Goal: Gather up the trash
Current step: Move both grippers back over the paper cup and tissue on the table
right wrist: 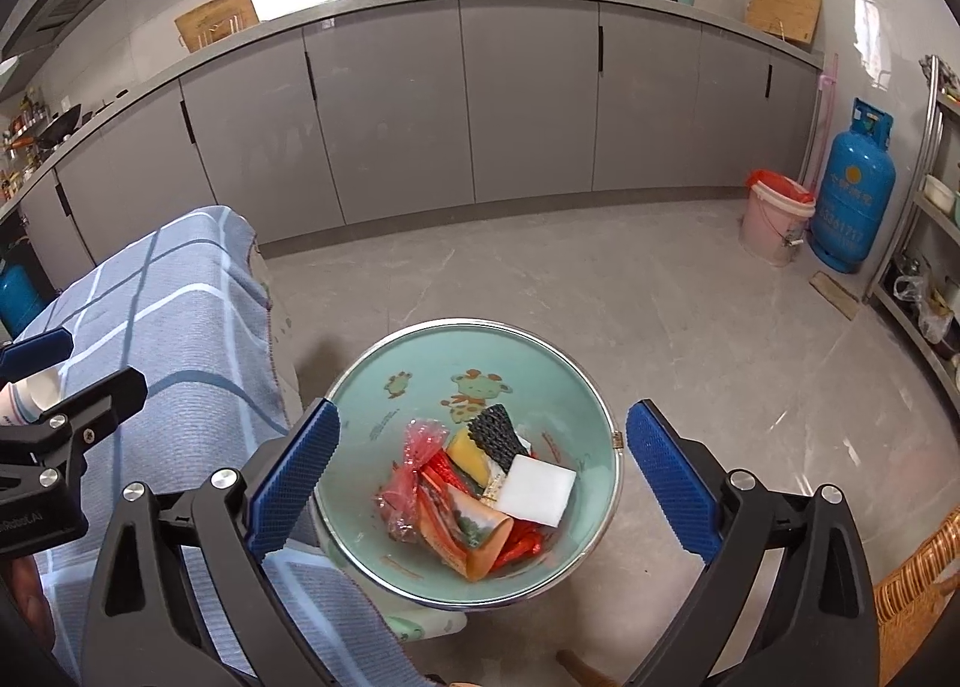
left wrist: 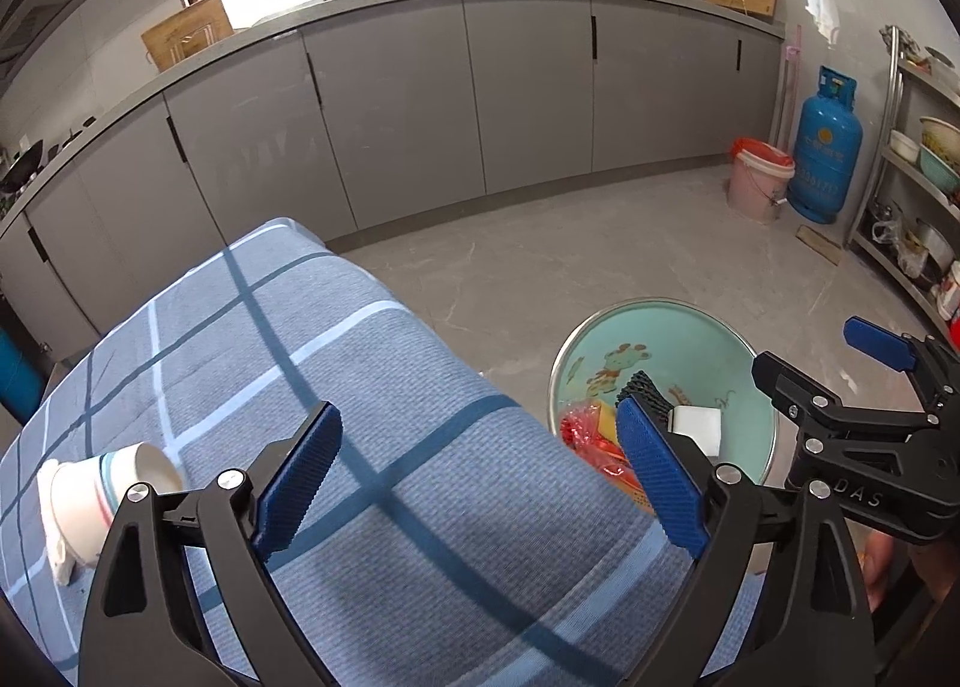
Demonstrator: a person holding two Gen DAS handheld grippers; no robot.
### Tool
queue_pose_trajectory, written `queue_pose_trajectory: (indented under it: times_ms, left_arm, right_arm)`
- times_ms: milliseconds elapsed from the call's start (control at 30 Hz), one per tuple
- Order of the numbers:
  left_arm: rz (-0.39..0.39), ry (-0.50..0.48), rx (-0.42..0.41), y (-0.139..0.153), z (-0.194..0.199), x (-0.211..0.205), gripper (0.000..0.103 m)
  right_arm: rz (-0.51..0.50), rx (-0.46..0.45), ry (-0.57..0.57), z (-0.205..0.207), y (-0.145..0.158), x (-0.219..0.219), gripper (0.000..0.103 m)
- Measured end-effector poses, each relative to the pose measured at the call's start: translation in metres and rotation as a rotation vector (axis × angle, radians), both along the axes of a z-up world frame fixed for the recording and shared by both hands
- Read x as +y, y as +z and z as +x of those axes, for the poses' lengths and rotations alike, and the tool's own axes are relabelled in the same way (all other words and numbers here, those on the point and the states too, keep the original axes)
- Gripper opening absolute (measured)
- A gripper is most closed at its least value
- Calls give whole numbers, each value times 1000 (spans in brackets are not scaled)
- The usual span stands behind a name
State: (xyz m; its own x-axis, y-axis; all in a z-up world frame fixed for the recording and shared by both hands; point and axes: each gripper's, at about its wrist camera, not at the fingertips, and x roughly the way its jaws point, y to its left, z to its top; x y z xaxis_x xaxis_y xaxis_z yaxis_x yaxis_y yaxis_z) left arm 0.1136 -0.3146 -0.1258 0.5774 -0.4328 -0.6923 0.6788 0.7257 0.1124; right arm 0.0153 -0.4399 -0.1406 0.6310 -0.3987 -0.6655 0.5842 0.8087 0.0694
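The mint-green trash bin (right wrist: 576, 381) stands on the grey floor just beside the edge of the table with the blue checked cloth (left wrist: 336, 387). Inside the bin lie a white foam block (right wrist: 534, 489), a black mesh piece (right wrist: 495, 435), a yellow scrap (right wrist: 468, 453), red crinkled wrappers (right wrist: 414, 471) and an orange printed packet (right wrist: 480, 537), all heaped together at the bottom. The right gripper (right wrist: 483, 483) hangs above the bin with its blue pads spread wide and nothing between them. To the bin's left, the left gripper (left wrist: 480, 477) is over the cloth, likewise wide apart and empty. Farther from the bin, a paper cup (left wrist: 102, 495) lies tipped on its side on the cloth.
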Motion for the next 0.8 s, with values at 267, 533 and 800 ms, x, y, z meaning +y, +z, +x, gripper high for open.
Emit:
queue_pose_trajectory:
  times_ms: [267, 533, 800]
  left_arm:
    - [-18, 29, -19, 9, 0, 23, 91]
    - [-36, 70, -23, 17, 3, 49, 91]
    - [-59, 115, -38, 26, 6, 81, 91]
  right_arm:
    - [-12, -6, 38, 9, 8, 20, 96]
    - [-22, -15, 69, 16, 18, 39, 96]
    - [-33, -24, 131, 30, 29, 70, 96]
